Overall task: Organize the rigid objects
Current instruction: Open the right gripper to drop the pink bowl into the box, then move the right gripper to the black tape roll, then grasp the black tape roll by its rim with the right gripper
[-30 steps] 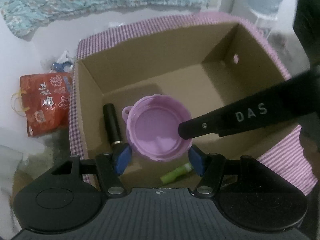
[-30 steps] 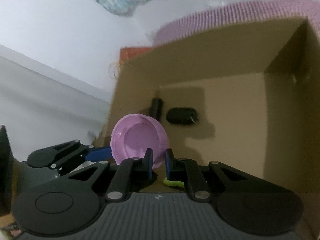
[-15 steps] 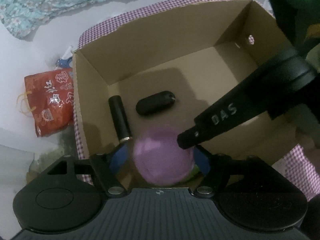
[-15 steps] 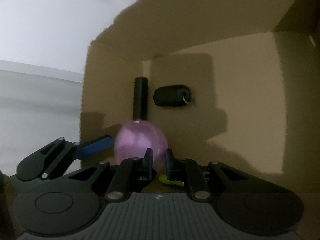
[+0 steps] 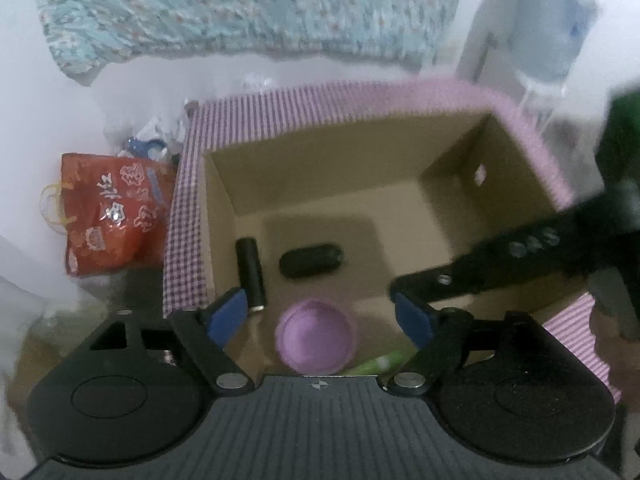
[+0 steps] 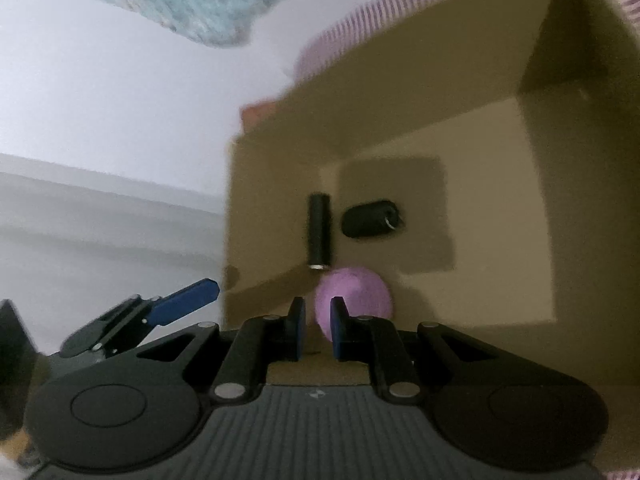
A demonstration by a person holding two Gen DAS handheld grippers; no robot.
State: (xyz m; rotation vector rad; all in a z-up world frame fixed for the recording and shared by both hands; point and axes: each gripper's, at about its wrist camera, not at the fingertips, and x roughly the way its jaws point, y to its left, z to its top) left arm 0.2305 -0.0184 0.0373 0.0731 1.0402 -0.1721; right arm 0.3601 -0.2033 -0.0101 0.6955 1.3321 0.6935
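A purple lid (image 5: pixel 316 336) lies on the floor of the cardboard box (image 5: pixel 360 152), next to a black tube (image 5: pixel 251 272), a black oval case (image 5: pixel 310 260) and a green stick (image 5: pixel 374 365). My left gripper (image 5: pixel 320 316) is open and empty above the lid. My right gripper (image 6: pixel 316 324) is nearly shut and holds nothing; the lid (image 6: pixel 356 300), the tube (image 6: pixel 319 230) and the case (image 6: pixel 370 218) lie in the box (image 6: pixel 500 208) beyond its tips. The right gripper's arm crosses the left wrist view (image 5: pixel 520 256).
The box stands on a purple checked cloth (image 5: pixel 184 216). A red bag (image 5: pixel 108 216) lies on the floor to its left. A patterned blue fabric (image 5: pixel 240 4) hangs behind. A water jug (image 5: pixel 556 28) stands at the back right.
The left gripper opened and let the purple lid go; the lid now lies in the box. Both grippers have lifted up and back from the box floor.
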